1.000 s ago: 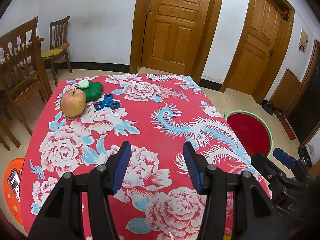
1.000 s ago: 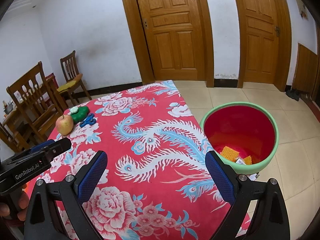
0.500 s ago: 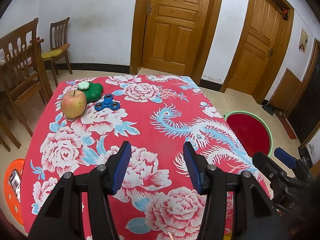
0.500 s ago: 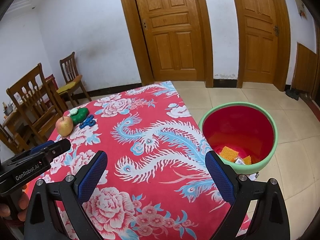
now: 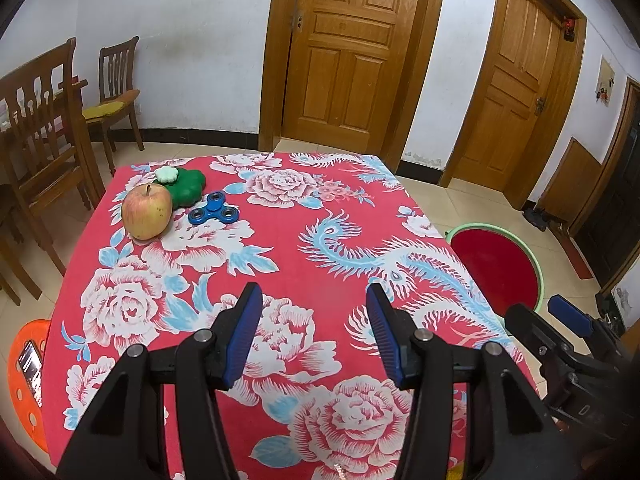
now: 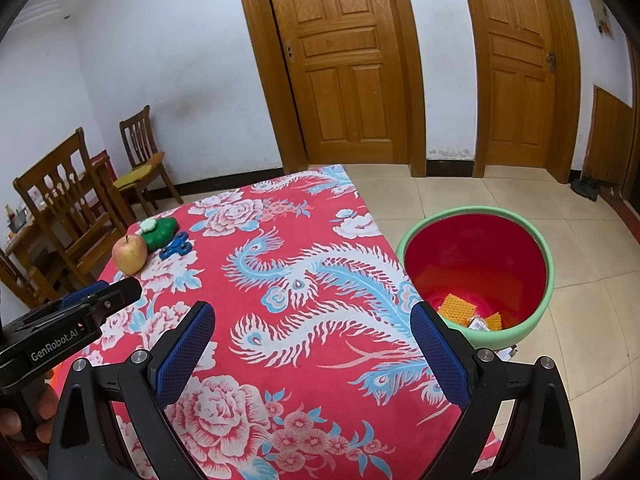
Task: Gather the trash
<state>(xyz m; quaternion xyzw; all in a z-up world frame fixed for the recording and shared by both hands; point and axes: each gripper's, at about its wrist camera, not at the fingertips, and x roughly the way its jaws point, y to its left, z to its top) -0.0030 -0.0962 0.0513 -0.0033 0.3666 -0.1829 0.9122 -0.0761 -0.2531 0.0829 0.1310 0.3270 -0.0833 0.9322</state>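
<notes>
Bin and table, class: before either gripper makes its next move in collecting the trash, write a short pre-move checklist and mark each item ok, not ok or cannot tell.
1. Left gripper open and empty: ok.
2. Right gripper open and empty: ok.
3. Bin upright beside the table, mouth unobstructed: ok.
4. Wrappers already lie in the bin: ok.
5. Trash left on the tablecloth: cannot tell; only the apple, green toy and fidget spinner show.

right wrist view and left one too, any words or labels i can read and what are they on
"GenRobot.AI": white lettering on the black body of the left gripper, right wrist view.
Wrapper in the bin: print too small to read.
Phone screen on the orange stool, left wrist view: too blurred to read.
</notes>
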